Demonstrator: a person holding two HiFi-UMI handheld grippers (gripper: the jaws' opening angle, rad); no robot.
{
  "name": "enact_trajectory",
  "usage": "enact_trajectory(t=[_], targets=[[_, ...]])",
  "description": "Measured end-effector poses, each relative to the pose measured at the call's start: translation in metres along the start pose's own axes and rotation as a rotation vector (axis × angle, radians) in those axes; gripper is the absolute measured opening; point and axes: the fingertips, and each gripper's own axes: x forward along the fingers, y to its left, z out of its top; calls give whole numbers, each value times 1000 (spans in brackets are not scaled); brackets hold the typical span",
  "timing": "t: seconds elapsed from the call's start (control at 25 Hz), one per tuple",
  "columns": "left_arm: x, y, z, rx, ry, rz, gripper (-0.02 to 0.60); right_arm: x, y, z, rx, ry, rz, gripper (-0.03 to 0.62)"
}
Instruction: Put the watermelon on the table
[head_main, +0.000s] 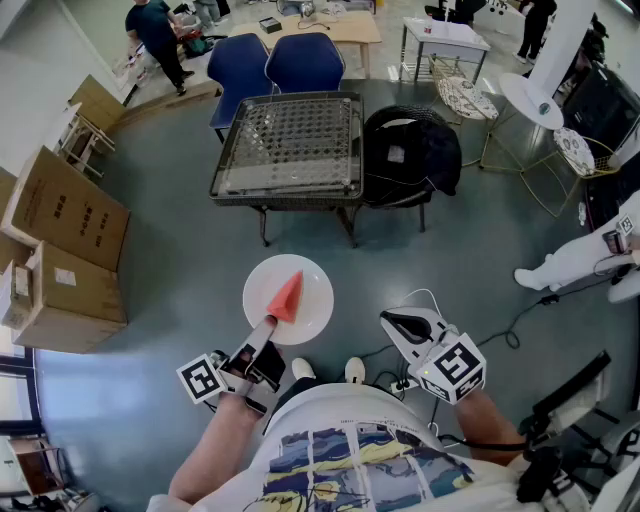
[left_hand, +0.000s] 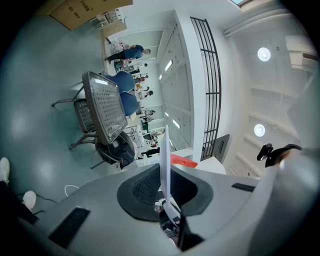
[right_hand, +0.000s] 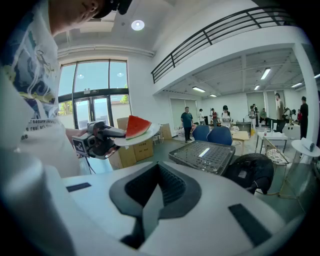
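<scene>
My left gripper (head_main: 268, 322) is clamped on the rim of a white plate (head_main: 316, 312), pinching it between both jaws. In the left gripper view the plate runs edge-on as a thin white line straight out from the closed pads. The slice of watermelon (head_main: 287, 297) lies on that plate, red flesh up and its point toward the table (head_main: 290, 150). It has not reached the table. Plate and slice hang in the air over the floor on the near side of the table, well apart from its front edge.

My right gripper (head_main: 400, 322) is closed with nothing in it, the two jaws meeting along one seam in the right gripper view. It sits on the same near side of the table, to the right of the plate and apart from it, tipped a little downward.

The table itself has a clear top in a dark frame, and I see nothing standing on it. Two blue chairs (head_main: 275, 60) stand just behind the table. A black chair (head_main: 410, 150) with dark cloth draped on it stands just beside the table's right side. Cardboard boxes (head_main: 65, 220) are stacked well to the left of the table, against the wall.
</scene>
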Motion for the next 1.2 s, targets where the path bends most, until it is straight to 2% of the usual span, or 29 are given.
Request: enact_trajectory(t=[0.36, 0.76, 0.96, 1.2], targets=[[18, -11, -17, 8, 18, -7, 40, -25, -11, -5, 2, -2, -11, 9], [5, -7, -1, 17, -19, 17, 40, 6, -7, 6, -12, -56, 36, 12], [5, 5, 22, 10, -30, 18, 40, 36, -7, 12, -29, -58, 47, 23], [-1, 18, 84, 6, -33, -10, 40, 95, 4, 38, -53, -35, 51, 61]])
